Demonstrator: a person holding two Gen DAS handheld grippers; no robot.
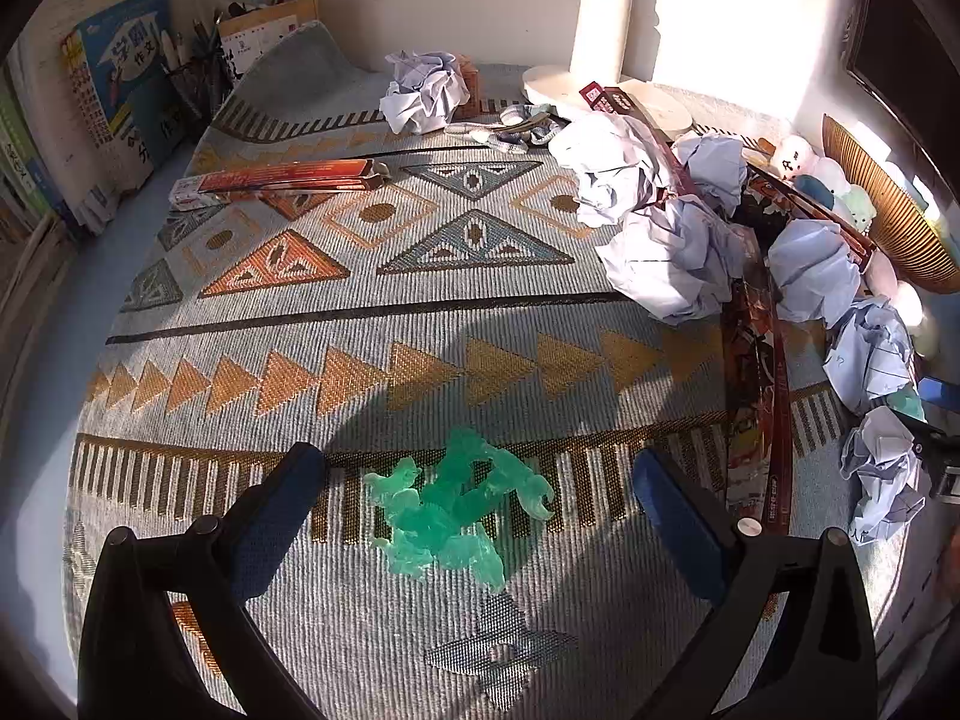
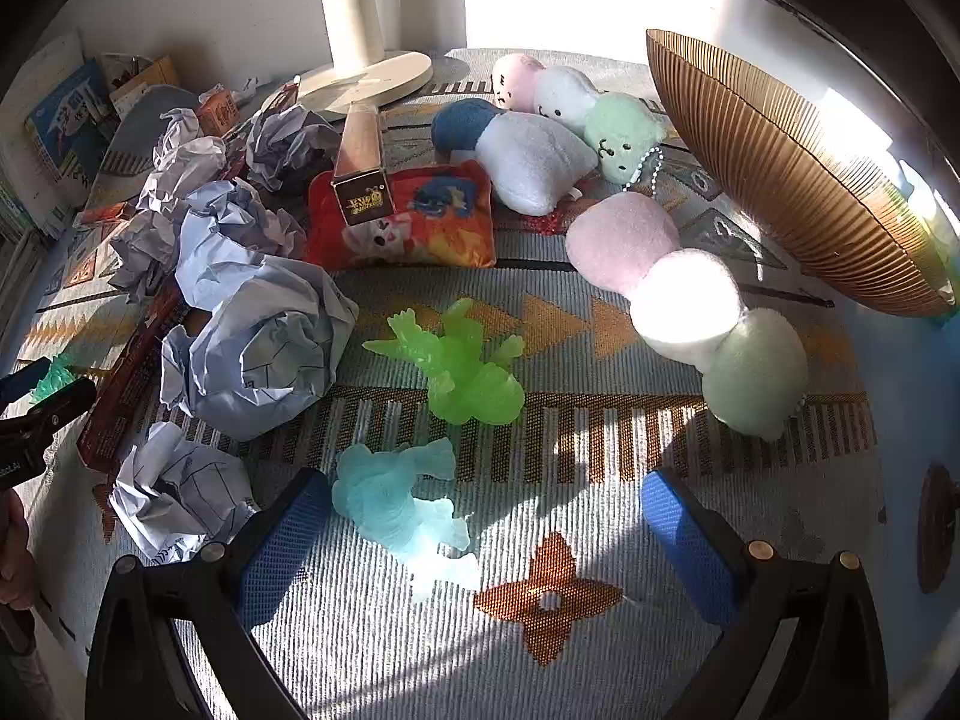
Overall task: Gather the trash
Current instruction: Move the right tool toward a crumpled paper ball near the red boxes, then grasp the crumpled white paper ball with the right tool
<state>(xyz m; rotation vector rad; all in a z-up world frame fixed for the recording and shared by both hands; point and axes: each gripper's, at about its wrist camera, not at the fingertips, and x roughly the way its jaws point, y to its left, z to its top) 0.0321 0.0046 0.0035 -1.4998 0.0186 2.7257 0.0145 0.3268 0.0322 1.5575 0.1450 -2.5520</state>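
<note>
- Left wrist view: the left tool [image 1: 480,480] hangs released, fingers spread wide and tilted down, with a teal figure [image 1: 456,510] lying on the cloth [image 1: 372,324] between them; the pads do not touch it.
- Crumpled paper balls [image 1: 666,258] pile up at the right of this view, mixed with dark red cartons [image 1: 756,420]; one more ball [image 1: 423,90] lies far back near a lamp base [image 1: 606,90].
- An orange box [image 1: 282,180] lies alone at the left, near books [image 1: 120,102].
- Right wrist view: the right tool [image 2: 486,516] is also released and holds nothing; a pale blue figure [image 2: 396,510] lies just beside its left finger.
- A green figure [image 2: 462,360] lies further on, next to a big paper ball [image 2: 264,354].
- Plush toys [image 2: 684,300] and a ribbed bowl [image 2: 798,180] sit to the right.
</note>
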